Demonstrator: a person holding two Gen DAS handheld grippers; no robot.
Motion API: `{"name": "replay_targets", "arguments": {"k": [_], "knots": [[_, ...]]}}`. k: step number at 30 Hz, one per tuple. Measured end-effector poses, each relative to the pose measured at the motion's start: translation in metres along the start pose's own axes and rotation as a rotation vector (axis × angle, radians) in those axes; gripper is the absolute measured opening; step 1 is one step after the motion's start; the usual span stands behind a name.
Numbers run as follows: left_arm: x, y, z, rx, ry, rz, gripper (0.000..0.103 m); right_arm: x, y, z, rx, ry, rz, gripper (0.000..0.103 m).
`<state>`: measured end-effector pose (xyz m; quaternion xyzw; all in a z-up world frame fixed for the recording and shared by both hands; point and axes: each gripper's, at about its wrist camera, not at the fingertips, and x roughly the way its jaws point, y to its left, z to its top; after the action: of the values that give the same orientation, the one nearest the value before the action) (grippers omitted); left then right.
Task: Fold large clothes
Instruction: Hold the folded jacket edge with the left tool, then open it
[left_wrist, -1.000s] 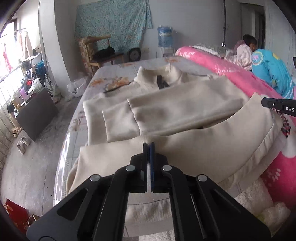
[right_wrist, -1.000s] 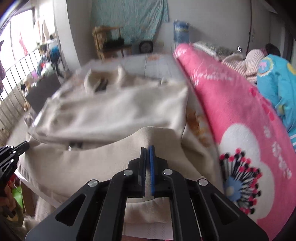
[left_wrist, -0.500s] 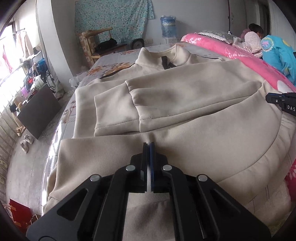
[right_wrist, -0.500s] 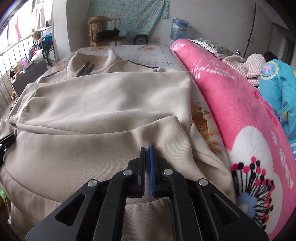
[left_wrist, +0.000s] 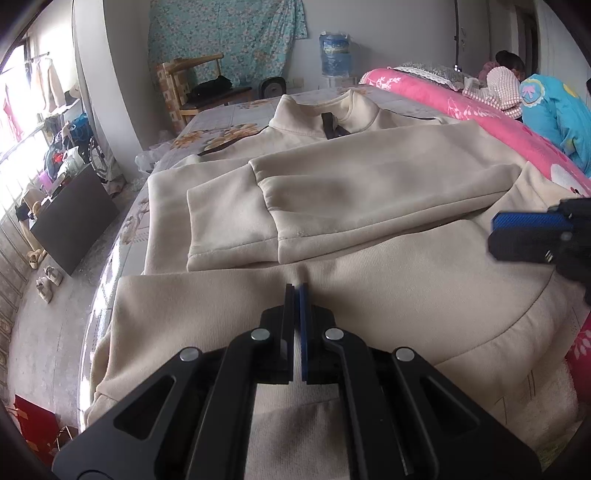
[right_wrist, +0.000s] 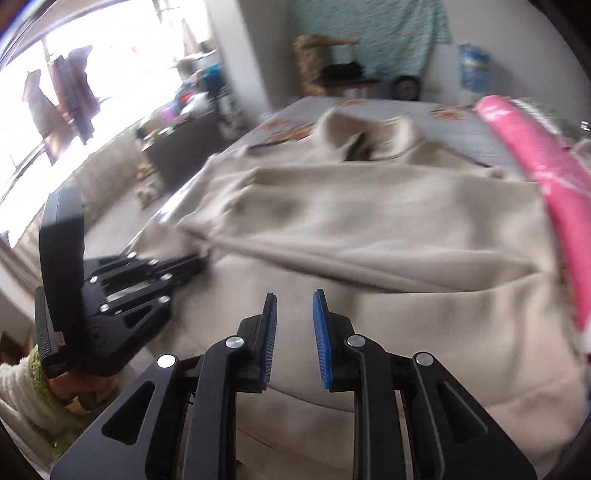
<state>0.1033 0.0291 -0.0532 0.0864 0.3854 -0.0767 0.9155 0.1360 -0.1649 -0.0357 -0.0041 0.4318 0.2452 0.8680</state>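
Beige sweatshirt lies across the bed, collar at far end, w/ hem doubled up. Left gripper pinches that near fold, jaws shut. Right gripper jaws opening, nothing between.

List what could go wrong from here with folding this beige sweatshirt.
1. The right gripper has its jaws opening with nothing between them, so the folded-up hem may slide back.
2. The left gripper is shut on the hem; pulling alone could skew the fold.
3. The sweatshirt crowds the pink blanket, which may snag it.
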Motion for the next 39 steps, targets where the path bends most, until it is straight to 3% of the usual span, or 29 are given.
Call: {"name": "replay_targets", "arguments": {"k": [3, 4, 8, 10, 13, 15, 18, 20, 22, 25, 28, 31, 34, 37, 39], "knots": [[-0.001, 0.004, -0.002, -0.024, -0.006, -0.014, 0.002, 0.030, 0.014, -0.003, -0.089, 0.059, -0.046, 0.018], [-0.001, 0.006, -0.002, -0.035, -0.010, -0.024, 0.005, 0.031, 0.015, -0.003, -0.102, 0.038, -0.044, 0.018], [-0.013, 0.031, -0.009, -0.132, -0.017, -0.153, 0.010, 0.032, 0.011, 0.000, -0.075, 0.050, -0.015, 0.017], [-0.019, 0.044, -0.018, -0.151, -0.009, -0.170, 0.016, 0.031, 0.011, -0.003, -0.077, 0.042, -0.014, 0.017], [-0.021, 0.071, -0.032, -0.190, 0.021, -0.154, 0.012, 0.032, 0.009, -0.003, -0.071, 0.041, -0.010, 0.017], [-0.025, 0.088, -0.036, -0.194, 0.024, -0.067, 0.012, 0.033, 0.008, -0.002, -0.064, 0.042, -0.003, 0.017], [-0.023, 0.118, -0.041, -0.239, 0.034, -0.003, 0.012, 0.034, 0.008, -0.001, -0.062, 0.043, -0.004, 0.017], [-0.021, 0.134, -0.044, -0.280, 0.032, -0.034, 0.004, 0.033, 0.008, -0.001, -0.062, 0.042, -0.007, 0.017], [-0.022, 0.140, -0.044, -0.282, 0.033, -0.030, 0.002, 0.033, 0.008, -0.001, -0.060, 0.041, -0.008, 0.017], [-0.032, 0.137, -0.042, -0.245, 0.014, 0.070, 0.005, 0.033, 0.007, -0.001, -0.056, 0.041, -0.006, 0.017], [-0.046, 0.145, -0.043, -0.273, -0.007, 0.102, 0.008, 0.033, 0.006, -0.001, -0.051, 0.041, 0.000, 0.017], [-0.063, 0.142, -0.043, -0.282, -0.035, 0.063, 0.008, 0.033, 0.006, -0.002, -0.048, 0.039, 0.006, 0.017], [-0.073, 0.118, -0.043, -0.220, -0.033, -0.021, 0.008, 0.033, 0.004, -0.003, -0.042, 0.031, 0.013, 0.017], [-0.069, 0.099, -0.052, -0.195, 0.013, -0.136, 0.009, 0.034, 0.004, -0.003, -0.035, 0.031, 0.016, 0.017], [-0.059, 0.094, -0.063, -0.194, 0.074, -0.121, 0.012, 0.034, 0.004, -0.003, -0.036, 0.029, 0.016, 0.017]]}}
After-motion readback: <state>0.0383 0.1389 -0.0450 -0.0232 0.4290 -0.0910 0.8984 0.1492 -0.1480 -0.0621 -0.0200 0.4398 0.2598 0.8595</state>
